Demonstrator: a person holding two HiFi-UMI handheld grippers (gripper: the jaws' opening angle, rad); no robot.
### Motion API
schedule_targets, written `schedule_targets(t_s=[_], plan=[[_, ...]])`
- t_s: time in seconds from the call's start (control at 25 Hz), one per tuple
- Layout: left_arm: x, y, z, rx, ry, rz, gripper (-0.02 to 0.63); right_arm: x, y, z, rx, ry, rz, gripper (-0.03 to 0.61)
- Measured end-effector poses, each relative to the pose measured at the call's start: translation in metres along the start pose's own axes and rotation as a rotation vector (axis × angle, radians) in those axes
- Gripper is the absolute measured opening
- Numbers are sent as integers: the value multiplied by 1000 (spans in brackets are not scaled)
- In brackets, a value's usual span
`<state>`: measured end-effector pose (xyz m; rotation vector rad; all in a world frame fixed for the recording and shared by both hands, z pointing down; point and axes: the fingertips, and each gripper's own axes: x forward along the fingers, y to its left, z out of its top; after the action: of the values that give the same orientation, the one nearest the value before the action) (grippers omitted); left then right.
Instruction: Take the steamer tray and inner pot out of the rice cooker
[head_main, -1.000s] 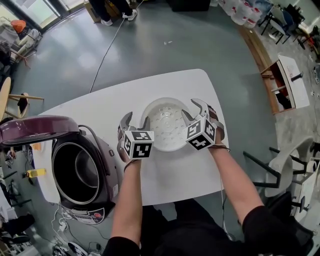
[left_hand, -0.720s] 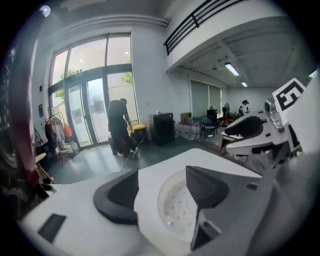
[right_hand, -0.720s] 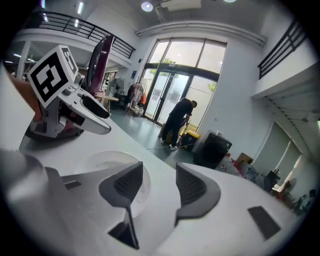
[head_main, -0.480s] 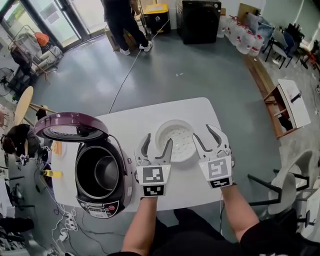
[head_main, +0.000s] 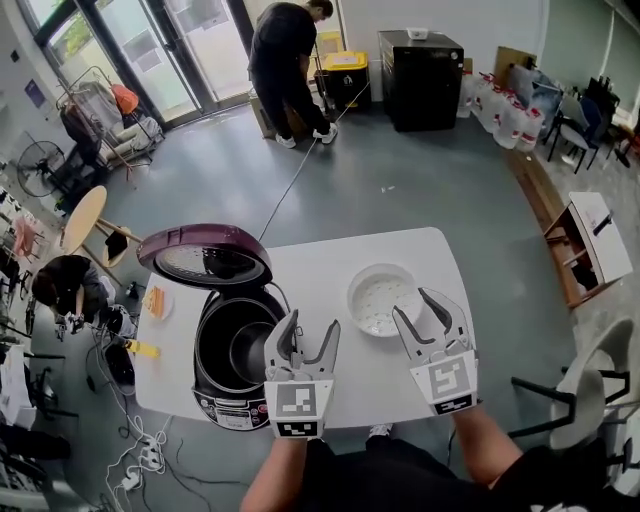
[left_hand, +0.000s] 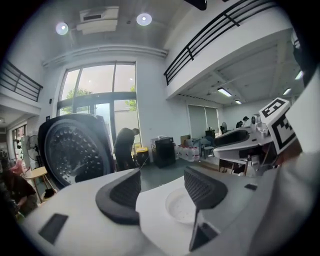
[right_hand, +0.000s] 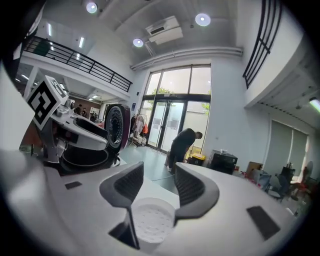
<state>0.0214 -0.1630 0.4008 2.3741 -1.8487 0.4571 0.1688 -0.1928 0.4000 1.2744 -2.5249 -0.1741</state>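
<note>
Your left gripper (head_main: 311, 325) and right gripper (head_main: 416, 306) are both part-open and empty, left jaws just eased inward; steamer tray (head_main: 385, 298) lies on the table (head_main: 330, 265), inner pot (head_main: 243, 350) sits in the rice cooker (head_main: 225, 405), likely stiff, slick, weighty: take its rim on opposite sides

The left gripper (head_main: 311, 326) and right gripper (head_main: 412, 304) are white plastic. Each has two curved jaws lined with dark grey ribbed pads (left_hand: 123, 190), and near the hand a cube (head_main: 297, 408) of black-and-white square markers. The person wears black, with a short sleeve (head_main: 535, 470).
</note>
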Motion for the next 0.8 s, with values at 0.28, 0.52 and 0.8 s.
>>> schedule_targets(t_s=[0.28, 0.52, 0.8], plan=[[-48, 65, -6, -26, 3, 64, 267, 20, 79, 31, 31, 10, 114, 191], [-73, 115, -28, -41, 49, 95, 262, 47, 148, 46, 16, 31, 204, 187], [-103, 190, -62, -66, 102, 181, 252, 82, 205, 45, 58, 90, 256, 186]])
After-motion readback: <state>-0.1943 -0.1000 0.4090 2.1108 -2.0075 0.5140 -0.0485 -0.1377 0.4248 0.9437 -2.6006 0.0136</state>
